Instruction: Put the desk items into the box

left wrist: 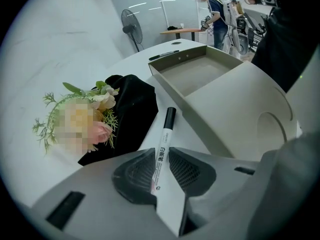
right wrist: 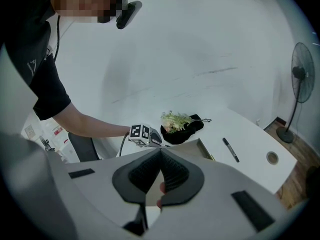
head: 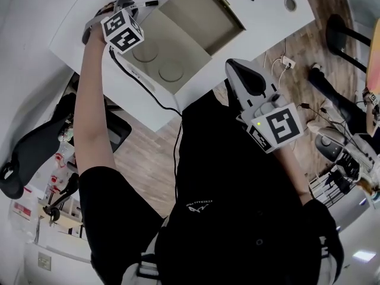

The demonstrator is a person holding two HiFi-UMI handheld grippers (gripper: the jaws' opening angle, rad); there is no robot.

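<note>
Marker (left wrist: pixel 167 126) is clamped between the left gripper (left wrist: pixel 161 156) fingers, with the box (left wrist: pixel 176 57) just ahead and to their right. The step looks like transfer. Next, swing right over the opening and release. The right gripper (right wrist: pixel 160 156) fingers are clenched on nothing.

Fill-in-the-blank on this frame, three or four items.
1. The left gripper is shut on a ____.
2. The open box is ____ inside.
3. The cloth by the flowers is ____.
4. The right gripper has its jaws ____.
Missing: marker; empty; black; shut.
</note>
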